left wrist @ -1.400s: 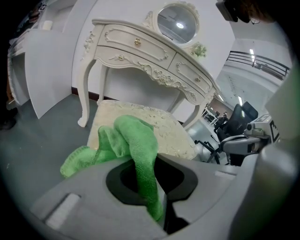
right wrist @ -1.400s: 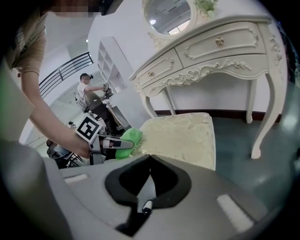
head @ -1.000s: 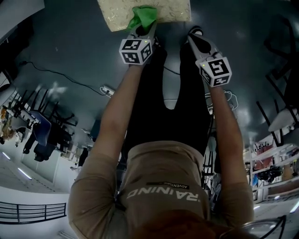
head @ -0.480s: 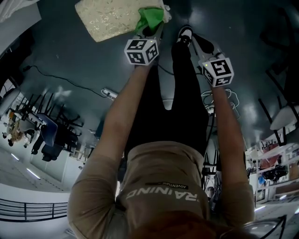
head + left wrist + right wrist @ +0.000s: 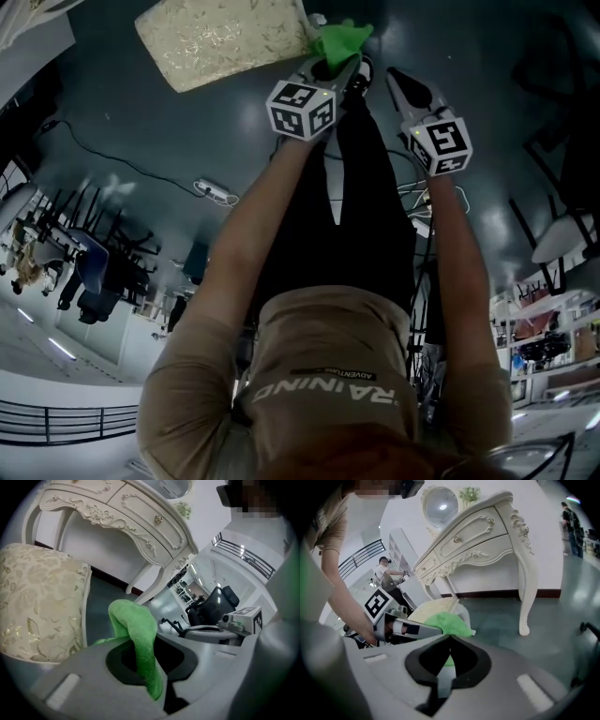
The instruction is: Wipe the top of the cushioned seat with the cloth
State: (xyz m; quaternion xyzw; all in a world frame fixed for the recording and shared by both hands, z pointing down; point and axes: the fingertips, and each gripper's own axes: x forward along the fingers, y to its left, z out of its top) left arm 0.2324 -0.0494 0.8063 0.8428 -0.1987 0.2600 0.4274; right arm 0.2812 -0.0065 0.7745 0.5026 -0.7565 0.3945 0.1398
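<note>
Green terry first: found cloth (image 5: 136,634) pinched between the jaws of left gripper (image 5: 330,66), one tail hanging back through them, the bulk bunched ahead of the tips. Judged that grip sensible: left a soft wad out front to meet fabric, kept hard plastic off it. Spotted seat (image 5: 225,42) at upper left of head view, cream brocade, top bare. Placed cloth just right of seat's near corner there, apart from the cushion and over dark floor (image 5: 141,112); confirmed in left gripper view, with a strip of floor between wad and seat edge at left of frame. Read as off the surface, then, not wiping at that instant; could not tell whether at a stroke's end or ahead of one. Found right gripper (image 5: 397,77) right of centre near top of head view, jaws pressed together on nothing, only cloth's green glimpsed beyond them. Took it as parked beside the working side, out of the way, with no second grip needed. Noted white carved table (image 5: 487,531) at top of right gripper view, well clear.
</note>
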